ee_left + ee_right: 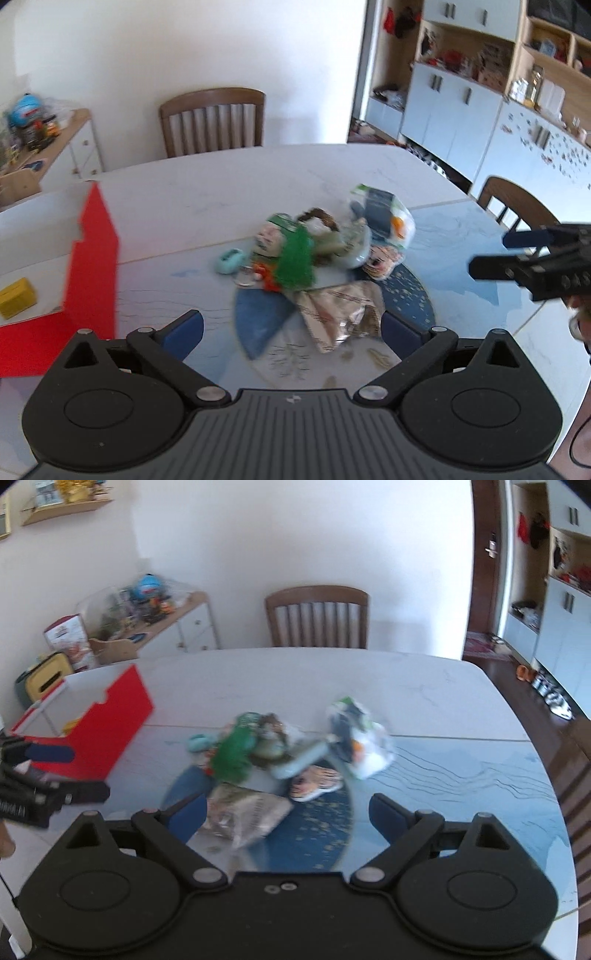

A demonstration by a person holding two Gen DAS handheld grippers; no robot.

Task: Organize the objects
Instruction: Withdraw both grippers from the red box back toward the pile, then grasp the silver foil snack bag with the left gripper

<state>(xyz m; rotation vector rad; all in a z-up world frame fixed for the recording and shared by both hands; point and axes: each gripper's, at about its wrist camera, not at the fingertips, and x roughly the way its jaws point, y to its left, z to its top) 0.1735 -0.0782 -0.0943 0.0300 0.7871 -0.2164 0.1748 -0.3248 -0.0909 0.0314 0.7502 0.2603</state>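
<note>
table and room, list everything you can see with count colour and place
table: one, white marble, centre
box: one, red outside, white inside, table's left end
yellow item: one, inside the box
pile of small items: one blurred heap, mixed colours, mid-table
green plush: one, in the pile
teal case: one, left of the pile
silver foil packet: one, near side of the pile
round mat: one, blue, under the pile
chairs: two seen, brown wood, far side and right
left gripper: open, empty
right gripper: open, empty

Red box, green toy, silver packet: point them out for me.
red box (pixel 110 734), right wrist view, its red side wall.
green toy (pixel 295 258), left wrist view, its middle.
silver packet (pixel 340 314), left wrist view, its crinkled face.
</note>
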